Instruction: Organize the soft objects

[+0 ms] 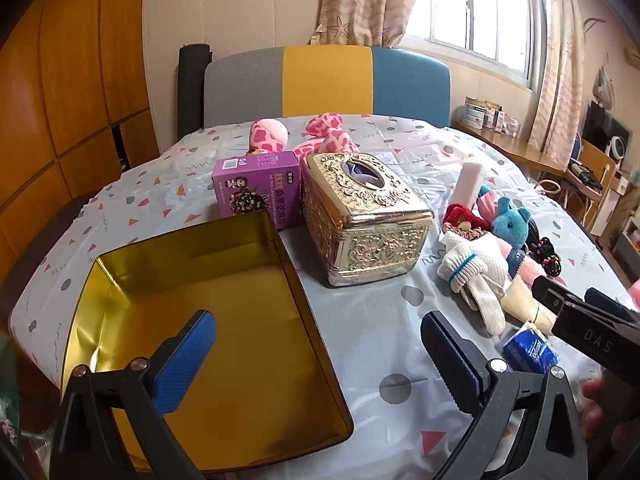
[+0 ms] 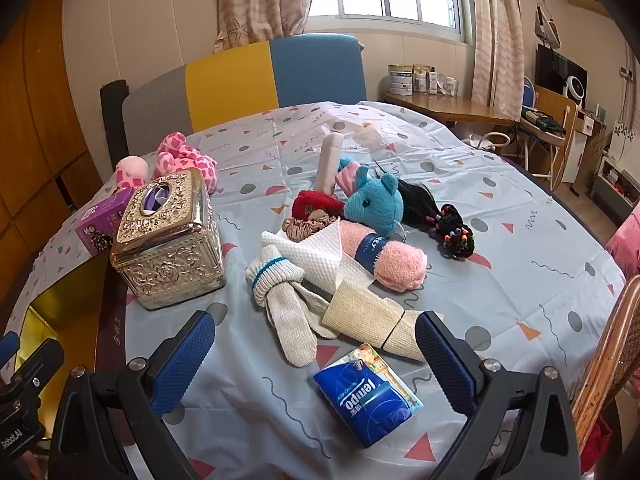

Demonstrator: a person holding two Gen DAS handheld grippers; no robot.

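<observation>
A pile of soft things lies mid-table: white gloves (image 2: 280, 300), a pink rolled towel (image 2: 384, 256), a blue plush (image 2: 374, 204), a cream roll (image 2: 372, 320), a red plush (image 2: 314, 204), black hair ties (image 2: 454, 234). A blue tissue pack (image 2: 368, 396) lies nearest. My right gripper (image 2: 316, 356) stands open just before the gloves and pack, holding nothing. My left gripper (image 1: 320, 360) is open over the right rim of an open gold tin (image 1: 224, 320). The right gripper (image 1: 560, 300) shows at the left wrist view's right edge, near the gloves (image 1: 468, 276).
An ornate gold tissue box (image 1: 360, 216) and a purple carton (image 1: 256, 188) stand behind the tin. Pink spotted plush toys (image 1: 320, 136) lie at the table's far side. A colourful chair back (image 1: 324, 80) stands beyond. A copper chair frame (image 2: 608, 348) is at right.
</observation>
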